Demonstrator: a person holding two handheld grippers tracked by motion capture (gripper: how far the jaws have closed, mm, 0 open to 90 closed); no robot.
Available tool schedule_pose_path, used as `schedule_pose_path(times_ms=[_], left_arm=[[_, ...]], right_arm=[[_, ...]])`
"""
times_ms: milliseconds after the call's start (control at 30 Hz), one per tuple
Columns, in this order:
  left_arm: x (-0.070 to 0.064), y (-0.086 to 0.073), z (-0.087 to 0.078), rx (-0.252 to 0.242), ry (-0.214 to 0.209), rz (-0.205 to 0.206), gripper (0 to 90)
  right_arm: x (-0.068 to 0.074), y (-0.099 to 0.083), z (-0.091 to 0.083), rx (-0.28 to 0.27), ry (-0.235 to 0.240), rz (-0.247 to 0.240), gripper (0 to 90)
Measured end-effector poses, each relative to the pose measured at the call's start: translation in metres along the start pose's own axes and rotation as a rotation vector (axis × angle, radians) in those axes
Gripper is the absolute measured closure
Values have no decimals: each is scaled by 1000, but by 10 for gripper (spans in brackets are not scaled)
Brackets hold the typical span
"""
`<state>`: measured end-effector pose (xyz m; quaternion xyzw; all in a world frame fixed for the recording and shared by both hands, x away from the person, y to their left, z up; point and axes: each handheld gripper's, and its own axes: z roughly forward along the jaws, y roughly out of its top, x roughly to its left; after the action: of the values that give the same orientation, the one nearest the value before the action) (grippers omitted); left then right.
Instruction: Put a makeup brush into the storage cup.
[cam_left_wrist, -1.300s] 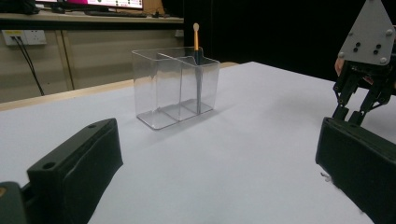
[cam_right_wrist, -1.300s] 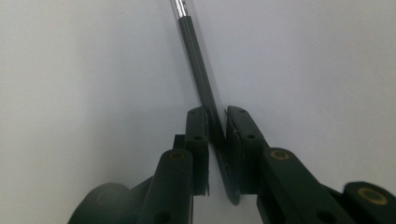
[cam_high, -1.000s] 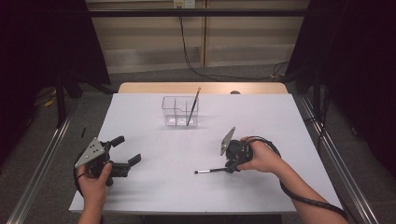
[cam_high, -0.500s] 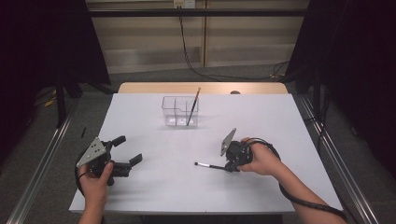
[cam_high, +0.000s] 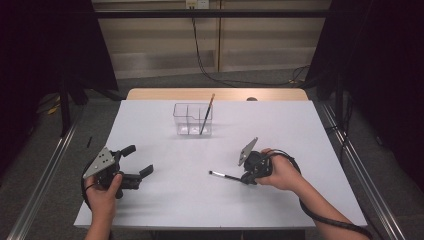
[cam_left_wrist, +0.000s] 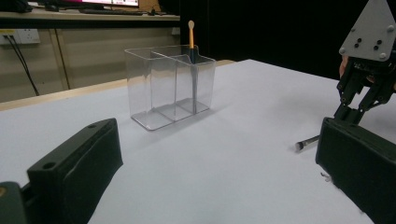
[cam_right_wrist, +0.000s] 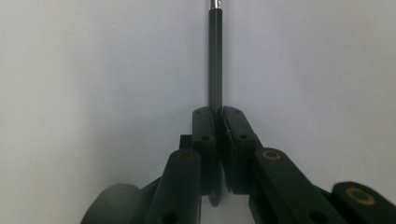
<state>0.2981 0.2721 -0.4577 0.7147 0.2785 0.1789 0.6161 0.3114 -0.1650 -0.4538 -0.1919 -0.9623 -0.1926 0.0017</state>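
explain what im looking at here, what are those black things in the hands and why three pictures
A person sits at a white table holding a hand-held grabbing tool in each hand; no robot arm is involved. The high view looks down from above. The other two pictures come from small cameras riding on each tool.

The left tongs rest open near the table's edge, holding nothing. The right tongs are shut on a thin black pen with a silver tip, held low over the table.

Farther back stands a clear plastic holder with dividers, and a brush with an orange end leans in one compartment.
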Motion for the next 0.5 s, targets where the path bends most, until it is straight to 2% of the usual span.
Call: schedule_pose_path(times_ms=[167, 333, 500], left_arm=[[0, 0, -1, 8, 2, 1, 3], [1, 0, 0, 7, 3, -1, 3], [-1, 0, 1, 10, -2, 1, 3]], right_arm=[[-1, -5, -1, -49, -4, 29, 849], [-4, -10, -6, -161, -1, 48, 849], [-6, -13, -10, -243, -12, 81, 849]])
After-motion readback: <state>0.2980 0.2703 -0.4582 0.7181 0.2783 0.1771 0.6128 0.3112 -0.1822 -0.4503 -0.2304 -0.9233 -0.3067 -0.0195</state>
